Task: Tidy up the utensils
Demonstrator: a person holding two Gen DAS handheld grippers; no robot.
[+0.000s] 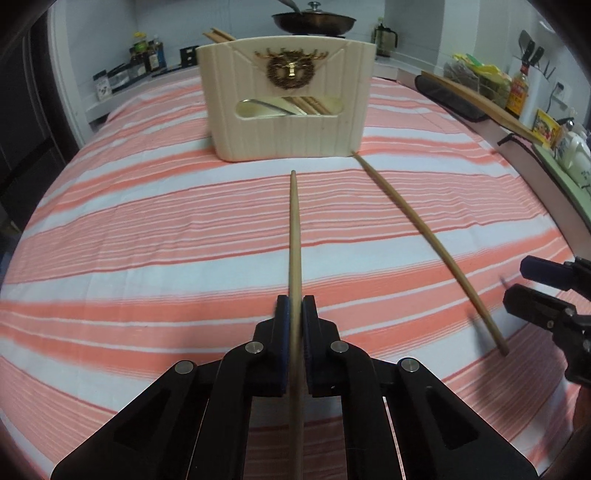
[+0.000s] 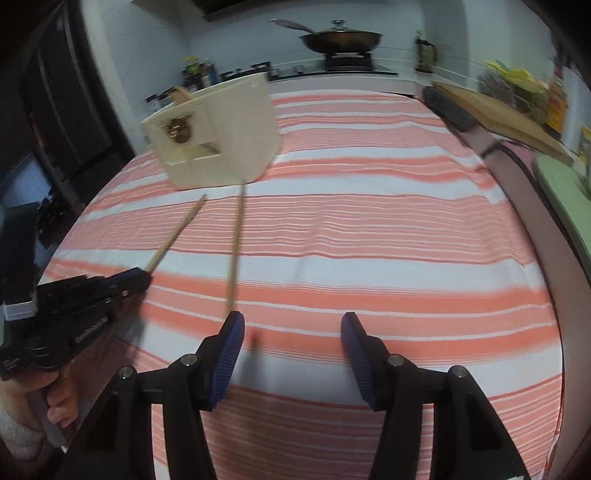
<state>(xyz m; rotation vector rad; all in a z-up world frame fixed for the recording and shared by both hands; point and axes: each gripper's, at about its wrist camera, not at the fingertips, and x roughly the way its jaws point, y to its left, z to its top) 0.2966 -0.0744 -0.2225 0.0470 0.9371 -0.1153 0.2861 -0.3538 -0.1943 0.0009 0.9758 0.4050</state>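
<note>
The left gripper [image 1: 294, 310] is clamped on a slim wooden chopstick [image 1: 294, 236], its blue ribbed pads pressed against the shaft on both sides, the stick's tip aimed at the cream utensil holder [image 1: 286, 99] standing farther along the table. To the right of that stick a second chopstick [image 1: 428, 236] lies flat on the cloth, one end just beside the holder's front right corner, the other end near the right gripper [image 2: 292, 334]. That gripper's jaws stand apart with nothing between them; its left pad sits at the loose stick's near end (whether it touches cannot be told through the blur).

The holder is a ribbed, pale box with a gilt stag-head emblem on its face and a slot below, through which more chopsticks and a metal utensil show; further wooden ends poke out above its left rim. It rests on a cloth [image 1: 147, 221] striped coral and white, slightly wrinkled. Behind the holder a lidded dark wok [image 1: 314, 22] sits on a stove; bottles [image 1: 146, 55] line the counter to its left, a wooden board [image 1: 480, 103] to its right.
</note>
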